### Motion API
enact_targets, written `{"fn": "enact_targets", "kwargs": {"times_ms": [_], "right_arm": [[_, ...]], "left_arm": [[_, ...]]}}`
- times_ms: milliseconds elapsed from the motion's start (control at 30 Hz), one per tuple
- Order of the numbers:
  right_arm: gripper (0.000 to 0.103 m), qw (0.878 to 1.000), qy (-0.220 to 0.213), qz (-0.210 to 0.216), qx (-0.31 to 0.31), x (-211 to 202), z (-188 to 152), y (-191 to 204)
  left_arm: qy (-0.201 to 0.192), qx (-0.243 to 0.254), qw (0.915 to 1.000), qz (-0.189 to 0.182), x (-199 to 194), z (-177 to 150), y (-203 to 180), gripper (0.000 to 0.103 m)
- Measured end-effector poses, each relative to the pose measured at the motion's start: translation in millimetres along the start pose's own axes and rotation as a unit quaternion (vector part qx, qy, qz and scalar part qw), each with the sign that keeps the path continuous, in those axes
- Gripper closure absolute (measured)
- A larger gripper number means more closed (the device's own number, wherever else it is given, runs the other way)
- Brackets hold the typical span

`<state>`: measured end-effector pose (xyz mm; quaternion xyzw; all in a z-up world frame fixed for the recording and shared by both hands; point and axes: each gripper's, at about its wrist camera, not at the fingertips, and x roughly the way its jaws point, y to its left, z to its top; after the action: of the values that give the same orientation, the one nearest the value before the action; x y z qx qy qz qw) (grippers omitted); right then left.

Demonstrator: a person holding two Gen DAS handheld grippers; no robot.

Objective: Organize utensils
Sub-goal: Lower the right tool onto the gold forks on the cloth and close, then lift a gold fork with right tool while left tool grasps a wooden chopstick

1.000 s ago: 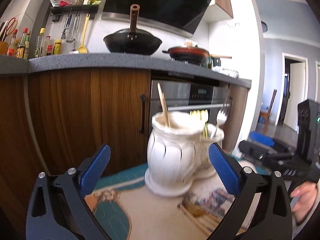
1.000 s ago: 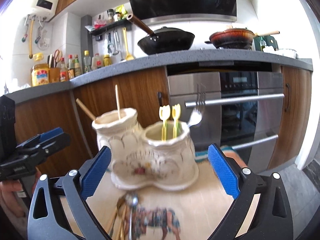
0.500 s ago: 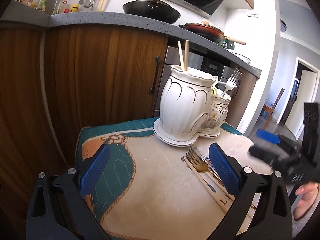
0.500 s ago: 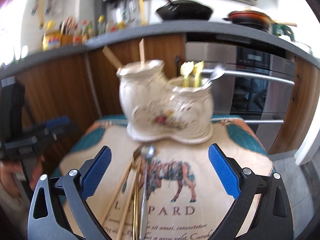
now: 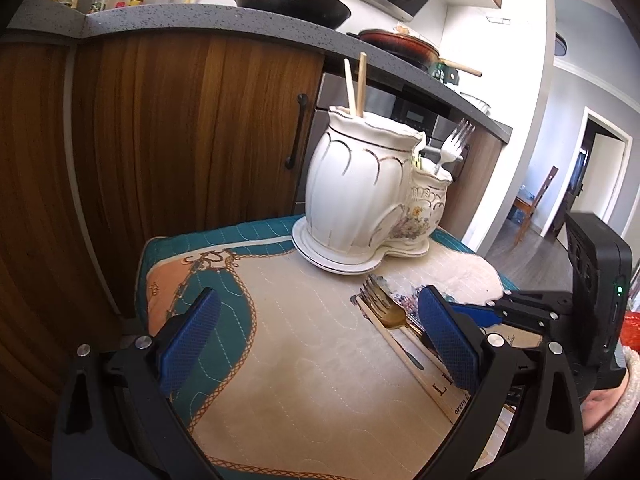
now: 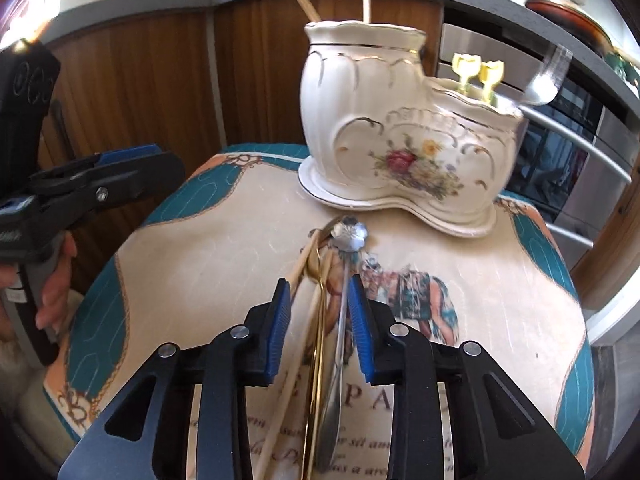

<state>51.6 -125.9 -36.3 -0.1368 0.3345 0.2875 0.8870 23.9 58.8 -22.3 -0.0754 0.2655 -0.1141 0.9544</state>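
Observation:
A white two-pot ceramic utensil holder [image 5: 360,200] [image 6: 404,132] stands at the back of a cloth-covered table, with chopsticks [image 5: 355,84] in its tall pot and a fork [image 5: 452,148] in its low pot. Loose utensils lie in front of it: a gold fork [image 5: 384,306], a silver spoon [image 6: 340,312], a gold utensil [image 6: 316,360] and chopsticks [image 6: 288,344]. My right gripper [image 6: 318,304] is low over this bundle, its jaws narrowed around the handles with a gap still showing. My left gripper [image 5: 320,336] is wide open and empty over the cloth.
A printed teal and beige cloth [image 5: 280,360] [image 6: 500,288] covers the table. Wooden cabinets [image 5: 180,140] and an oven [image 6: 560,120] stand close behind. Pans sit on the counter [image 5: 200,16]. A doorway [image 5: 592,180] opens to the right.
Both grippers have dropped toward the table. My right gripper has narrowed from wide open and come down around the loose utensils. My left gripper has stayed wide open.

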Motion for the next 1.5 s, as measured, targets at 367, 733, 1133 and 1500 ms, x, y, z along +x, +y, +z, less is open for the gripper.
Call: {"fn": "enact_targets", "kwargs": {"times_ms": [367, 733, 1133, 1500], "right_arm": [[0.085, 0.999, 0.047, 0.020, -0.007, 29, 16, -6], [0.097, 0.999, -0.010, 0.043, 0.007, -4, 14, -20], [0.099, 0.991, -0.081, 0.084, 0.061, -53, 5, -56], [0.102, 0.991, -0.065, 0.105, 0.057, -50, 2, -54]], "left_arm": [[0.012, 0.003, 0.9999, -0.012, 5, -1, -2, 0.006], [0.028, -0.009, 0.9996, 0.004, 9, -2, -5, 0.006], [0.134, 0.090, 0.9867, 0.016, 38, -25, -72, 0.008], [0.192, 0.117, 0.9736, 0.042, 52, -38, -84, 0.055]]}}
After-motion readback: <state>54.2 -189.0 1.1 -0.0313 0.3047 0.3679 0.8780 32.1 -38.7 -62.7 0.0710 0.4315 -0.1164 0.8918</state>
